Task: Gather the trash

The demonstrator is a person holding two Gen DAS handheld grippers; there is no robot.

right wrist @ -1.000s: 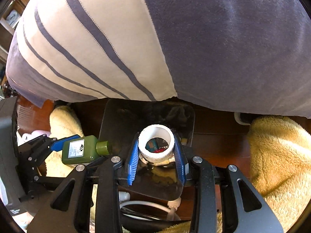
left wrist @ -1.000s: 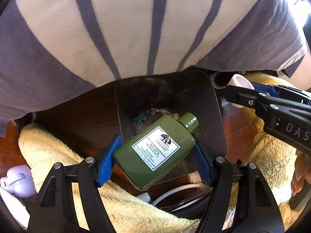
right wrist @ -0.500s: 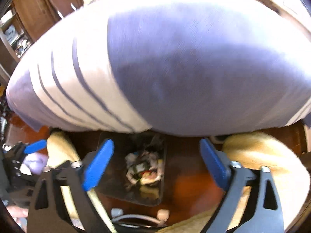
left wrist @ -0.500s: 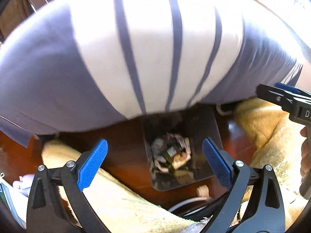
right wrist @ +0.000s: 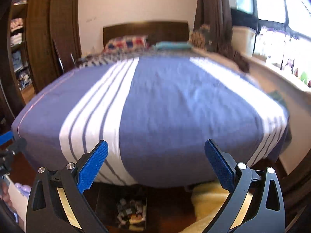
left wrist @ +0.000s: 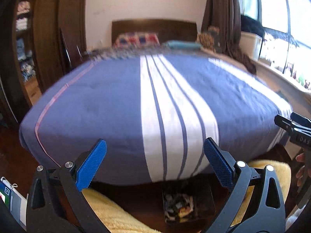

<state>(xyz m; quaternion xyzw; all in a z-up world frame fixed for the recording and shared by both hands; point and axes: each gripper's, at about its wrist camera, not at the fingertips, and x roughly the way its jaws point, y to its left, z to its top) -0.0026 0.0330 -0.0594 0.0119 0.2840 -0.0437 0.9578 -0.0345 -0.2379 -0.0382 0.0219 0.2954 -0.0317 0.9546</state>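
Note:
A dark trash bin (left wrist: 209, 198) stands on the wooden floor at the foot of the bed, with mixed litter (left wrist: 178, 206) inside it. My left gripper (left wrist: 154, 145) is open and empty, raised well above the bin and facing the bed. My right gripper (right wrist: 155, 145) is also open and empty, with the bin (right wrist: 108, 202) low between its arms. In the left wrist view the right gripper (left wrist: 295, 132) shows at the right edge, with a person's fingers (left wrist: 300, 167) below it. A blue pad of the left gripper (right wrist: 6, 136) shows at the left edge of the right wrist view.
A bed with a blue and white striped cover (left wrist: 116, 106) fills the middle, pillows at its far end. Fluffy yellow rugs (left wrist: 108, 215) (right wrist: 210, 198) lie on either side of the bin. A dark wardrobe (left wrist: 48, 38) stands left and a window ledge (left wrist: 281, 81) right.
Both grippers opened and let go of a green bottle and a white ring-shaped item over the bin. Both then rose and tilted up, bringing the bed top into view.

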